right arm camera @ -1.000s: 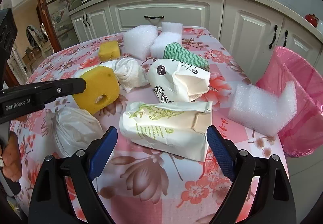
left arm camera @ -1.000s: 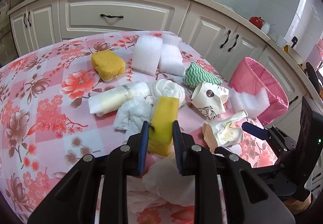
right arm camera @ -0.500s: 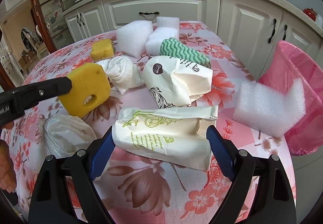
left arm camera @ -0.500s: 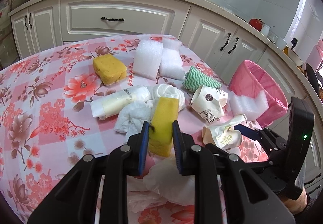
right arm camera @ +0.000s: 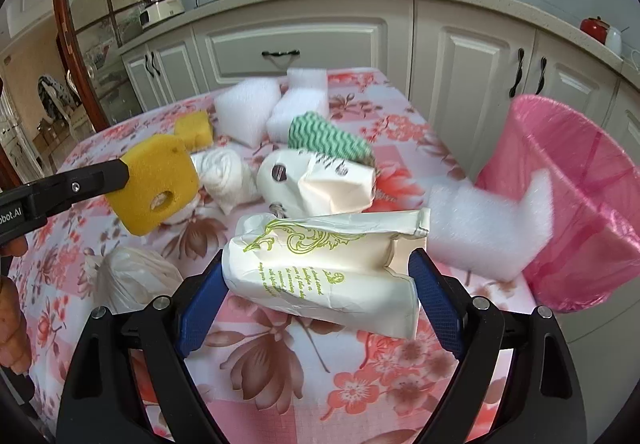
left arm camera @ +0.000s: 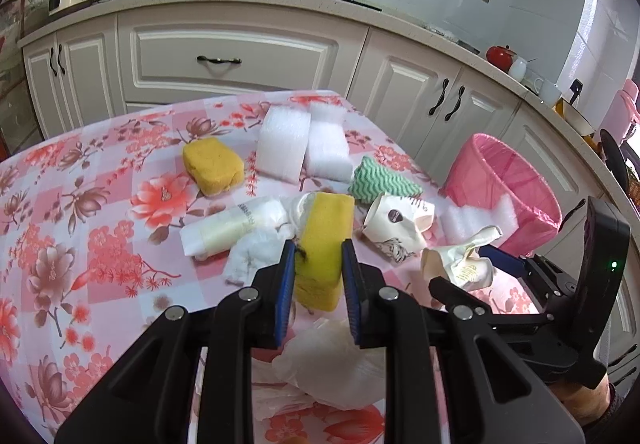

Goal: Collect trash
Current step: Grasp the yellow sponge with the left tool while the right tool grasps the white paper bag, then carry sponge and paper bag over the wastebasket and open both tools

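My left gripper (left arm camera: 318,244) is shut on a yellow sponge (left arm camera: 324,244) and holds it just above the flowered tablecloth; the right wrist view shows the sponge (right arm camera: 154,184) clamped from the side. My right gripper (right arm camera: 318,256) is shut on a crumpled white paper bag with green print (right arm camera: 320,268), which spans the gap between both blue pads and hangs slightly off the table. The left wrist view shows that bag (left arm camera: 460,264) to the right of the sponge. A pink-lined trash bin (right arm camera: 580,204) stands at the table's right edge.
A white foam block (right arm camera: 480,228) leans against the bin. Another paper bag (right arm camera: 316,184), a green wavy cloth (right arm camera: 328,140), wadded tissues (right arm camera: 224,172), two foam blocks (left arm camera: 300,148), a second yellow sponge (left arm camera: 212,164) and a plastic bag (right arm camera: 132,280) litter the table. Cabinets stand behind.
The right gripper has lifted slightly with the paper bag, so the table items slid down and left in its view. The left gripper keeps the sponge, hardly moved.
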Motion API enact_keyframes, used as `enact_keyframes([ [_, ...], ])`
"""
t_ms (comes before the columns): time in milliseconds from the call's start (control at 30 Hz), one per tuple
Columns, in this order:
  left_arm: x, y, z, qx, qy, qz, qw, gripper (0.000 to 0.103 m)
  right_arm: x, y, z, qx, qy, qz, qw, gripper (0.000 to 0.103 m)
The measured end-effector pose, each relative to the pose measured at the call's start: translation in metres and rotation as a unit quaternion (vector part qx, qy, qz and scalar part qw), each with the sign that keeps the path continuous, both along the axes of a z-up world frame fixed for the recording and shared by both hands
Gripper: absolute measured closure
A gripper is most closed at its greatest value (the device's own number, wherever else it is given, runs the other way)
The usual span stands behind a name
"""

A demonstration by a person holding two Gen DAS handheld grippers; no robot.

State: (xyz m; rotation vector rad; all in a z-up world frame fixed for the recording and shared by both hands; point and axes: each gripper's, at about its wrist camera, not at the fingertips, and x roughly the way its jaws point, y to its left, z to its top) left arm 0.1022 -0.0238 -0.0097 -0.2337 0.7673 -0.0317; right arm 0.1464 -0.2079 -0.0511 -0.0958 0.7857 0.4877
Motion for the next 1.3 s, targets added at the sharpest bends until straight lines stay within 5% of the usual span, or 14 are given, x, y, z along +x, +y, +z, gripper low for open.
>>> enact_keyframes([
  [600, 0.027, -0.045, 0.04, 0.02, -0.048, -0.022, 0.9984, 0.081, 0.036, -0.073, 0.058, 0.039, -0.061, -0.071, 0.995, 0.019],
  [1300, 0.109, -0.17, 0.071, 0.031, -0.069, -0.121, 0.9897, 0.081, 0.094, -0.194, 0.077, 0.028, -0.104, -0.169, 0.98, 0.019],
])
